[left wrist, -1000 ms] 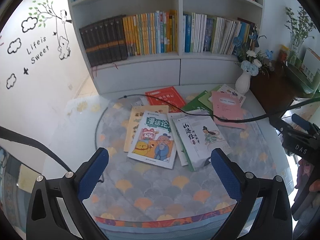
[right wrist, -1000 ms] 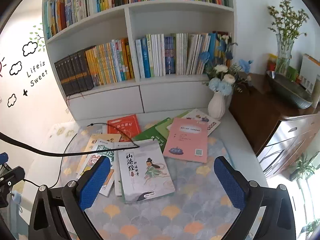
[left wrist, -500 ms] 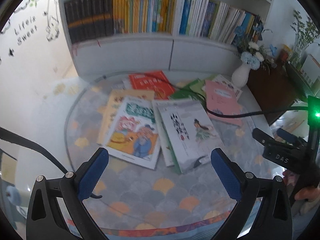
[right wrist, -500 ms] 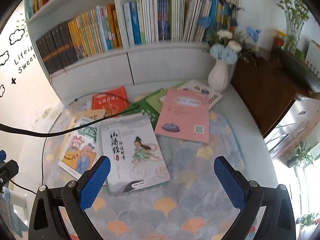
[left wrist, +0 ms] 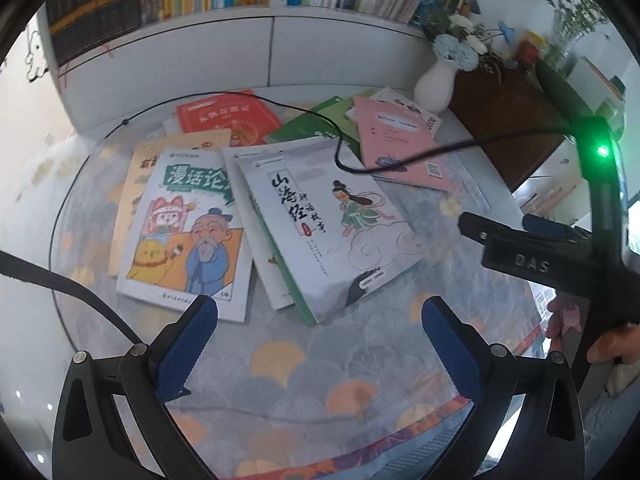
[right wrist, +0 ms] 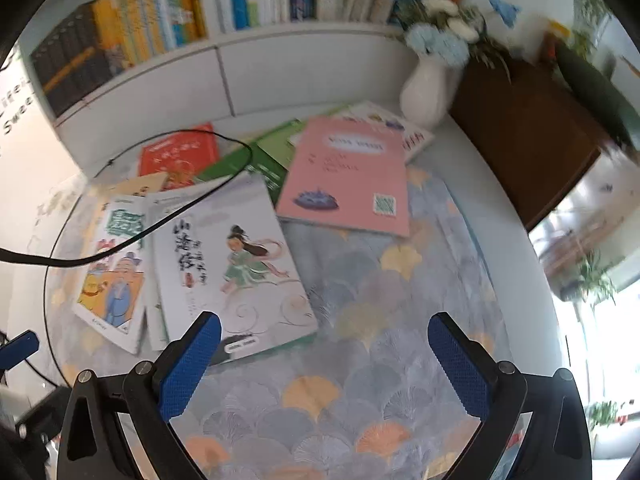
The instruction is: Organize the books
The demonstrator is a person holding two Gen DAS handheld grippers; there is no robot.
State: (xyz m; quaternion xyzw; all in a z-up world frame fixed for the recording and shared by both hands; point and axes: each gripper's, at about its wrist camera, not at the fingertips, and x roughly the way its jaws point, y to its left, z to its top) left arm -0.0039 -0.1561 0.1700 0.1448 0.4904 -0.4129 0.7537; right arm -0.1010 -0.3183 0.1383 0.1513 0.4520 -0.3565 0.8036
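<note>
Both grippers have dropped closer to the table point(left wrist: 280, 400); left gripper point(left wrist: 320, 344) and right gripper point(right wrist: 324, 360) gape wide, empty, above the scattered books point(left wrist: 328, 224), so picking hasn't begun

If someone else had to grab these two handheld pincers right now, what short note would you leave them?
Left gripper: open, empty, hovering over the near side of the round, fan-patterned table.
Right gripper: open, empty, hovering near the white book with a green-robed figure.
Books: all lie flat and overlapping on the table, including the cartoon-cover book with green title, the pink booklet, the red book and green ones behind. A black cable lies across them.
Done: nothing gathered or shelved.
Left: pick up, stack or shelve every book; mind the cable.
</note>
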